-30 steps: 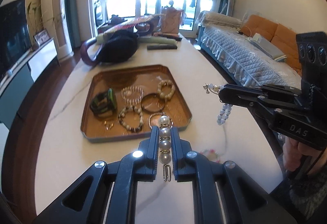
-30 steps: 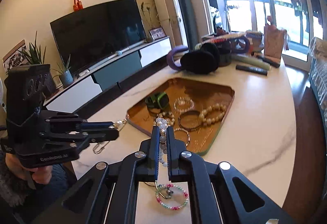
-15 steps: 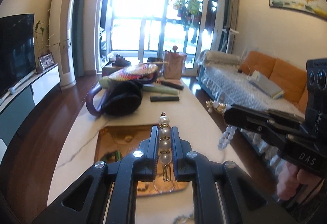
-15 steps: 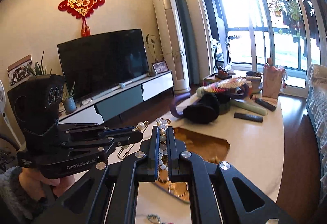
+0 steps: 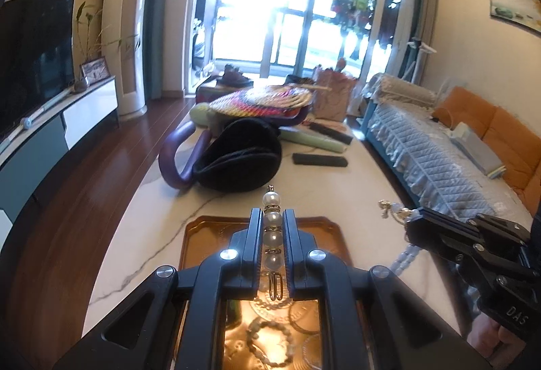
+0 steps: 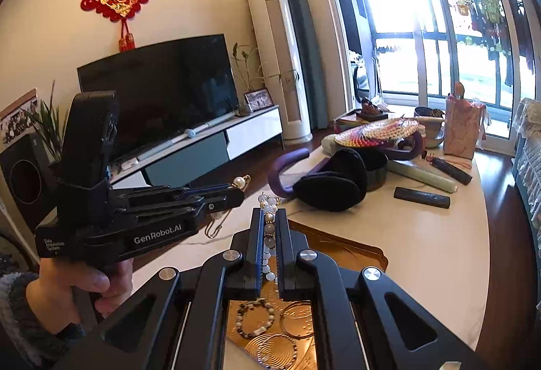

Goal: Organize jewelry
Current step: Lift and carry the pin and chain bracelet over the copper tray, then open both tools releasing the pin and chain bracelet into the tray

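White marbled surface [image 5: 365, 187] is running far toward bright glass doors; TV [image 6: 159, 89] on the left wall, covered sofa [image 5: 432, 150] on the right. Black earmuffs [image 5: 236, 160], a woven fan [image 5: 263, 99] and a dark remote [image 5: 319, 160] are sitting at the far end. Copper tray [image 5: 199, 235] is lying near, holding bead bracelets [image 6: 255, 319] and bangles. Left tongs [image 5: 273, 218] are pinching a pearl strand [image 5: 272, 224], pressed tight on it, its clasp dangling above the tray. Right tongs [image 6: 268, 218] are gripping a pale bead strand [image 6: 269, 228] hanging over the tray. Both strands are being held up off the surface.
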